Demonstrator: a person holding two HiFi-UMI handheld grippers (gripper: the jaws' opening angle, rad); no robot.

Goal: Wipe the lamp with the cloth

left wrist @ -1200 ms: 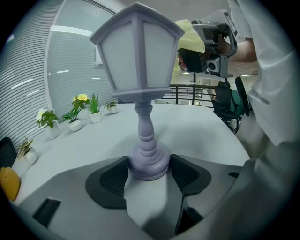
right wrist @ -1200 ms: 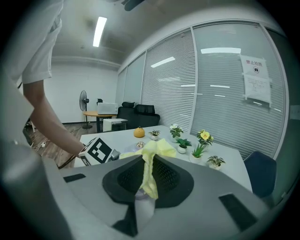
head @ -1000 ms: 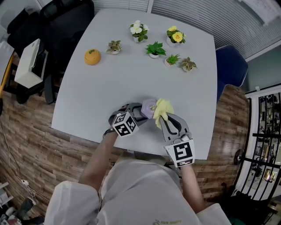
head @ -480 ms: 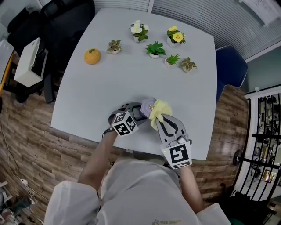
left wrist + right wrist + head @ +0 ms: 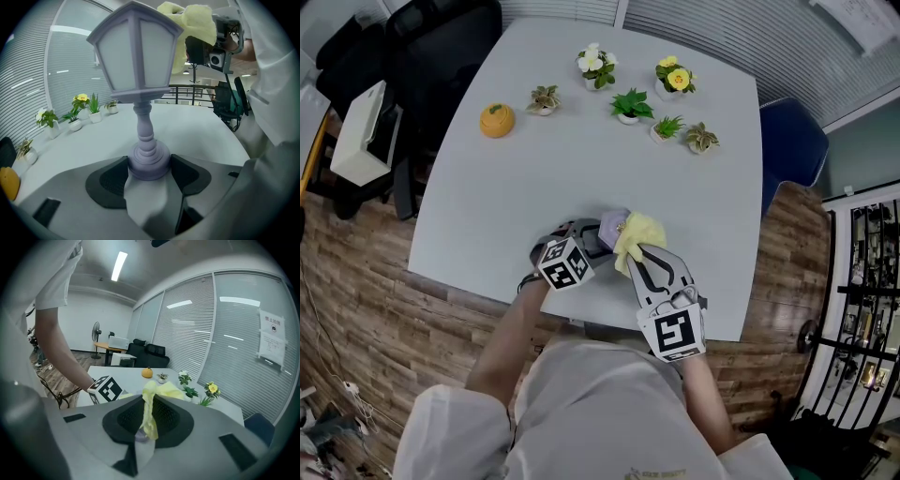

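Lamp [image 5: 136, 61] stands near the worktop's [image 5: 581, 159] front edge, base clamped in the left tool [image 5: 149, 176]. Right tool [image 5: 146, 423] pinches the yellow cloth [image 5: 194, 28] (bunched) against the lamp's top. Potted plants [image 5: 630, 105] well apart, far side.

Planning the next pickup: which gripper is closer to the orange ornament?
Left. The left gripper, shut on the lamp base, sits on the side facing the orange ornament; the right gripper, pinching the yellow cloth, is on the far side.
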